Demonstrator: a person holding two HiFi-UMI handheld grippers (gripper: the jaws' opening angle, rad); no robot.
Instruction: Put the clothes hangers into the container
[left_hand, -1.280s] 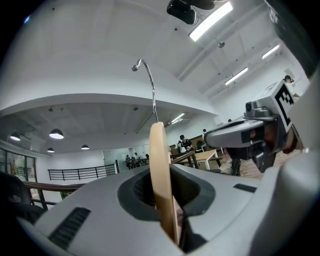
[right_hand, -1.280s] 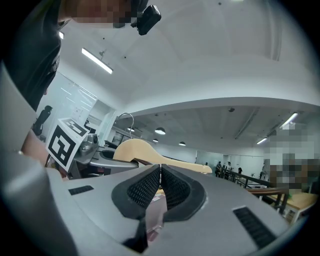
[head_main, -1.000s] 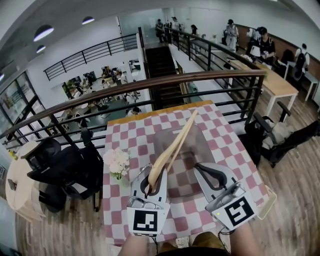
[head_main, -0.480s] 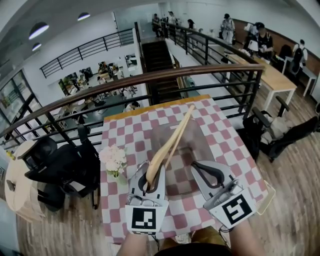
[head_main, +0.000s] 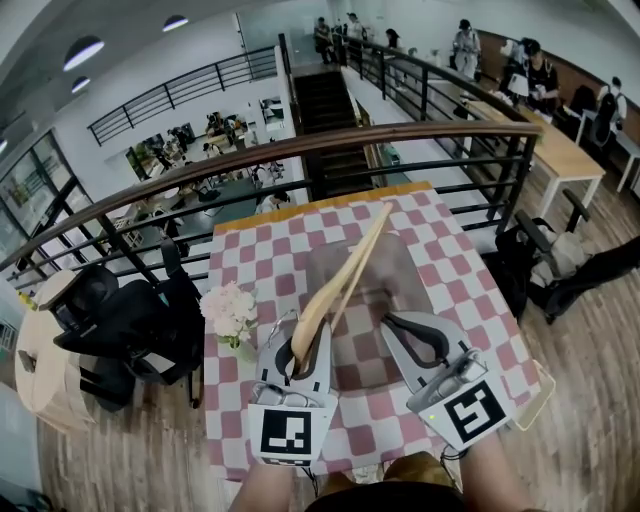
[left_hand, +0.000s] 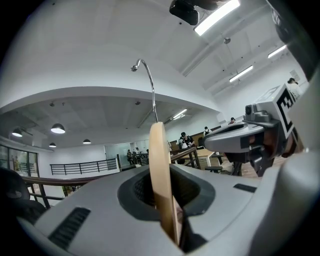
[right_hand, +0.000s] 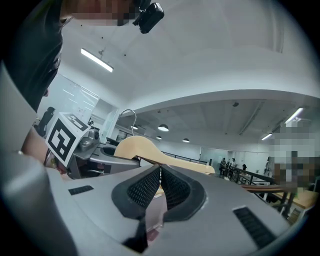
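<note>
Left hand-held gripper (head_main: 303, 345), nearest the body: jaws are clamped on a wooden clothes hanger (head_main: 340, 285). In the left gripper view the pads pinch the flat wood edge-on (left_hand: 159, 165). The wire hook (left_hand: 147, 80) rises above the wood, clear of everything.

Right hand-held gripper (head_main: 412, 335), just beside the left one: jaws are closed pad to pad (right_hand: 160, 187) with nothing between them. Its own view shows the hanger's curved shoulder (right_hand: 150, 150) off to one side, apart from its jaws.

Further out, the hanger slants away from the left jaws, and in the head view it lies across the outline of the container (head_main: 395, 275). This is a shallow, greyish see-through tray on the checked cloth of the bench (head_main: 250, 250). I cannot tell whether the far tip touches the tray; the wood appears to be held above it. No other hanger is visible inside.

A small bunch of pale flowers (head_main: 230, 310) stands on the bench to the left of the tray. The railing (head_main: 300, 150) runs behind.

Step in hand (judgement): carrying, with the hanger lined up over the container but not released.

Next move (judgement): lower the left hand-held gripper until the wood lies inside the walls, angled so that the long arm fits. Then open the jaws and draw back, keeping clear of the flowers.
</note>
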